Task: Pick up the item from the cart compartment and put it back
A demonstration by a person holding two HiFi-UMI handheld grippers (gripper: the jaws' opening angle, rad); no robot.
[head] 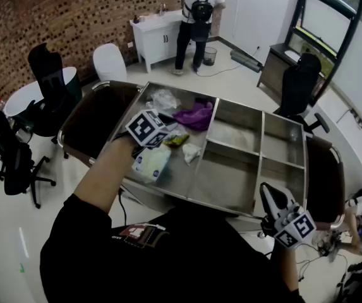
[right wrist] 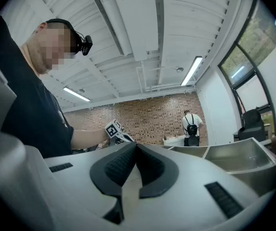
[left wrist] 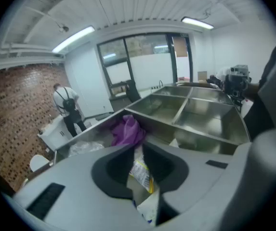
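Note:
A steel cart has several compartments. My left gripper hangs over the big left compartment, shut on a yellow and white snack packet. The left gripper view shows the packet pinched between the closed jaws of the left gripper. In that compartment lie a purple cloth, a clear plastic bag, a pale packet and a white crumpled piece. My right gripper sits at the cart's near right edge, shut and empty; its pads meet in the right gripper view.
Brown fabric bags hang at the cart's left end and right end. A person with a backpack stands at a white cabinet beyond. Office chairs stand on the left, and another on the right.

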